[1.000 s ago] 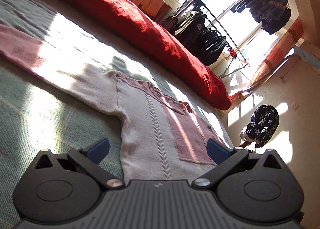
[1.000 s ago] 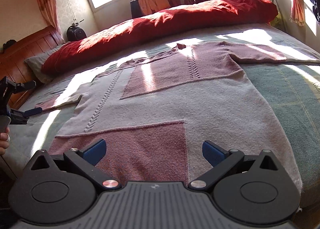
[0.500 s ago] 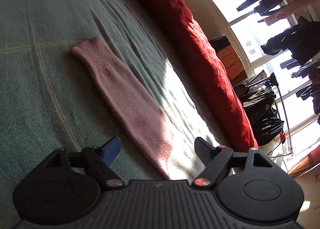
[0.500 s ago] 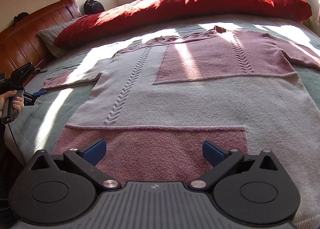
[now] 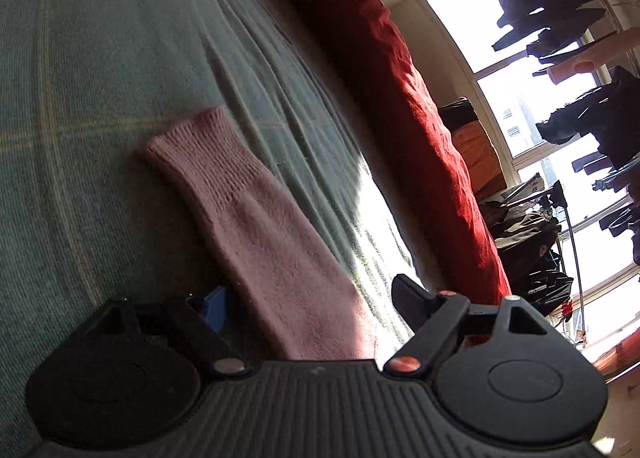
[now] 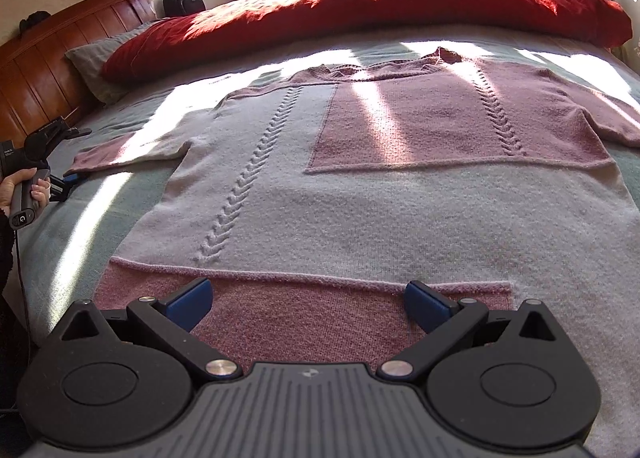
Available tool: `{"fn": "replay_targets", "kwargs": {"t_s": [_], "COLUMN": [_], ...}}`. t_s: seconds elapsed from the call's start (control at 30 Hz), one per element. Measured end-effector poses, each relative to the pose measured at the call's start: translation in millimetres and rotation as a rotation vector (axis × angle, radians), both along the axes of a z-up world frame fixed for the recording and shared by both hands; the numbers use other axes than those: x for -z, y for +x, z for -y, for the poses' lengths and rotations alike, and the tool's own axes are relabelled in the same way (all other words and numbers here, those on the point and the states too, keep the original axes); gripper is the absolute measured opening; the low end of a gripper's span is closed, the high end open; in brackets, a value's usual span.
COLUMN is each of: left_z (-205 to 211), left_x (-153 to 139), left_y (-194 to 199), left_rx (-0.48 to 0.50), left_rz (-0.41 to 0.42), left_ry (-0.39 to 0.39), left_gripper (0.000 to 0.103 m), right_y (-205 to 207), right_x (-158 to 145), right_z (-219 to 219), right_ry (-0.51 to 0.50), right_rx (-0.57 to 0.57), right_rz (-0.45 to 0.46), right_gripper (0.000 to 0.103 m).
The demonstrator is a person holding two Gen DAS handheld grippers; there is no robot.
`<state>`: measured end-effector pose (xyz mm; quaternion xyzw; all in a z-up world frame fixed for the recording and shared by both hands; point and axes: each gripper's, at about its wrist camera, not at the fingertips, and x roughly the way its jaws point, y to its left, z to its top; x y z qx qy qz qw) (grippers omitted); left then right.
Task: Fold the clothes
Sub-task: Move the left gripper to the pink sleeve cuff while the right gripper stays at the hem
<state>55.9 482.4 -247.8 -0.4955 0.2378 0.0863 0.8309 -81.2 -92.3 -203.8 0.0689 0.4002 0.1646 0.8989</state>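
A pink and pale grey knitted sweater (image 6: 360,197) lies flat, front up, on the bed. My right gripper (image 6: 308,298) hovers open just over its pink hem band, with nothing gripped. The sweater's left sleeve (image 5: 256,217) stretches out on the green bed cover (image 5: 100,97) and ends in a ribbed cuff (image 5: 196,141). My left gripper (image 5: 312,306) sits low at this sleeve, which runs between its fingers. Its jaws are opening and the pads do not press the knit. The right wrist view shows the left gripper (image 6: 60,181) beside the sleeve end, held by a hand (image 6: 24,185).
A rolled red duvet (image 6: 360,1) lies along the far side of the bed, with a grey pillow (image 6: 96,61) and wooden headboard (image 6: 60,57) at the left. Dark clothes hang on a drying rack (image 5: 560,217) by the sunlit window.
My left gripper swung from the sweater's body out to the sleeve, dropped lower and now straddles it. My right gripper shifted sideways along the hem toward its middle.
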Motion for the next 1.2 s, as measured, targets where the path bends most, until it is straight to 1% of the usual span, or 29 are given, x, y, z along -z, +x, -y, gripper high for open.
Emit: {"fn": "replay_targets", "kwargs": {"t_s": [0.03, 0.1, 0.3, 0.43, 0.47, 0.5, 0.57, 0.67, 0.8, 0.93, 1.0, 1.1, 1.2], "left_z": [-1, -4, -8, -1, 0, 1, 2, 0, -11, -13, -11, -13, -13], "left_x": [0, 1, 0, -3, -3, -4, -6, -7, -1, 0, 0, 3, 2], "left_y": [2, 4, 6, 2, 0, -1, -5, -8, -9, -4, -7, -9, -8], "left_rx": [0.0, 0.008, 0.008, 0.044, 0.053, 0.061, 0.075, 0.073, 0.073, 0.112, 0.115, 0.107, 0.115], "left_rz": [0.004, 0.021, 0.029, 0.025, 0.025, 0.027, 0.03, 0.027, 0.045, 0.039, 0.049, 0.067, 0.066], "left_ry": [0.006, 0.019, 0.046, 0.11, 0.116, 0.112, 0.103, 0.074, 0.003, 0.009, 0.018, 0.007, 0.01], "left_gripper": [0.083, 0.089, 0.091, 0.091, 0.093, 0.098, 0.102, 0.102, 0.102, 0.102, 0.102, 0.102, 0.102], "right_y": [1, 1, 5, 4, 4, 4, 4, 4, 3, 3, 3, 3, 4], "right_x": [0, 0, 1, 1, 1, 1, 1, 1, 1, 2, 2, 2, 3], "right_z": [0, -1, -3, -3, -2, -1, -2, -2, -2, -1, -2, -2, -2], "right_ry": [-0.001, -0.005, -0.007, -0.005, 0.0, 0.004, 0.005, 0.005, 0.006, 0.007, 0.008, 0.005, 0.006], "right_rx": [0.001, 0.001, 0.01, 0.012, 0.015, 0.017, 0.017, 0.016, 0.016, 0.015, 0.017, 0.016, 0.014], "right_rz": [0.0, 0.0, -0.004, -0.002, -0.003, -0.003, -0.004, -0.003, -0.004, -0.003, -0.003, -0.003, -0.004], "right_gripper": [0.103, 0.103, 0.103, 0.103, 0.103, 0.103, 0.103, 0.103, 0.103, 0.103, 0.103, 0.103, 0.103]}}
